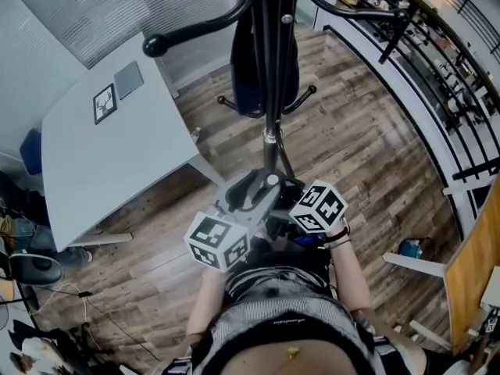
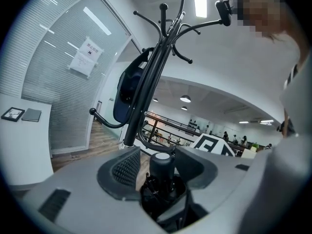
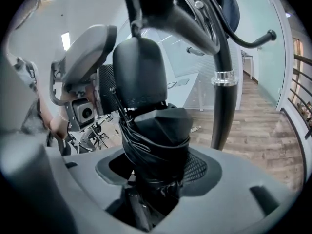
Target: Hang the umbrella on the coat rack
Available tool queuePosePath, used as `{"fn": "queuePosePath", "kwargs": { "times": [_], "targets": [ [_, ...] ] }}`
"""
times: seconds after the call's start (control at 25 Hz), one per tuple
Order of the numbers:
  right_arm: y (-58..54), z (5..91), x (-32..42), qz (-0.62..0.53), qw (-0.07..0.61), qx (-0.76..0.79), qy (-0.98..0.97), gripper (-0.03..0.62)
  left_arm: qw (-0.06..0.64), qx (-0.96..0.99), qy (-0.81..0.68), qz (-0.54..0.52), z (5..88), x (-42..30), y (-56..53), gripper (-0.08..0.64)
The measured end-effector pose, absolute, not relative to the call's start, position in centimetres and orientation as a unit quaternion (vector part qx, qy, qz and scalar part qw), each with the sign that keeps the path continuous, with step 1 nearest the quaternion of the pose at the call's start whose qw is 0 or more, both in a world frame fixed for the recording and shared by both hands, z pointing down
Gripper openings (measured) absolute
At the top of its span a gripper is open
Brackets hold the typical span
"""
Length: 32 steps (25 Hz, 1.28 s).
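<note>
Both claws are clamped on the folded umbrella (image 3: 161, 126) — right gripper (image 3: 156, 167) round the fat canopy, left gripper (image 2: 161, 172) on its capped end, just short of the coat rack (image 1: 269, 92). Risk: bumping the hung dark bag (image 1: 262, 69), or slipping off a hook. Table (image 1: 101, 162) left, railing (image 1: 437, 92) right — open floor between.

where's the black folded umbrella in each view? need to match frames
Head view: black folded umbrella sits low centre.
Left gripper view: bottom centre, its round end upright between the left tool's jaws.
Right gripper view: centre, its bundled canopy fills the gap between the right tool's jaws.
Shared landmark: black metal coat rack pole, behind the umbrella in every view.
</note>
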State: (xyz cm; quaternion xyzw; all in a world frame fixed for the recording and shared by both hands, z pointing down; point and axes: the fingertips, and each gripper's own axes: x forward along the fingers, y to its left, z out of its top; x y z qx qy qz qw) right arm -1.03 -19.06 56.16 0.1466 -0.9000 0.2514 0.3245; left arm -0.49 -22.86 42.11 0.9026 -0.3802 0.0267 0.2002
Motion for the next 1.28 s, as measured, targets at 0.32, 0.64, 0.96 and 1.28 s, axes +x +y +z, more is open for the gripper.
{"fn": "queuePosePath", "kwargs": {
  "times": [0.32, 0.64, 0.96, 1.28],
  "targets": [
    [-19.9, 56.6, -0.9, 0.250, 0.334, 0.124, -0.901, 0.265, 0.198, 0.897, -0.393, 0.033, 42.2, -0.5, -23.0, 0.213],
    [-18.9, 57.2, -1.1, 0.253, 0.341, 0.108, -0.899, 0.265, 0.177, 0.899, -0.397, 0.055, 42.3, -0.2, -23.8, 0.213],
    [-18.7, 57.3, -0.9, 0.247, 0.348, 0.114, -0.897, 0.265, 0.125, 0.903, -0.401, 0.092, 42.9, 0.8, -24.2, 0.213],
    [-18.9, 57.5, -0.7, 0.248, 0.349, 0.122, -0.896, 0.265, 0.130, 0.899, -0.410, 0.084, 42.5, 0.7, -24.5, 0.213]
  ]
}}
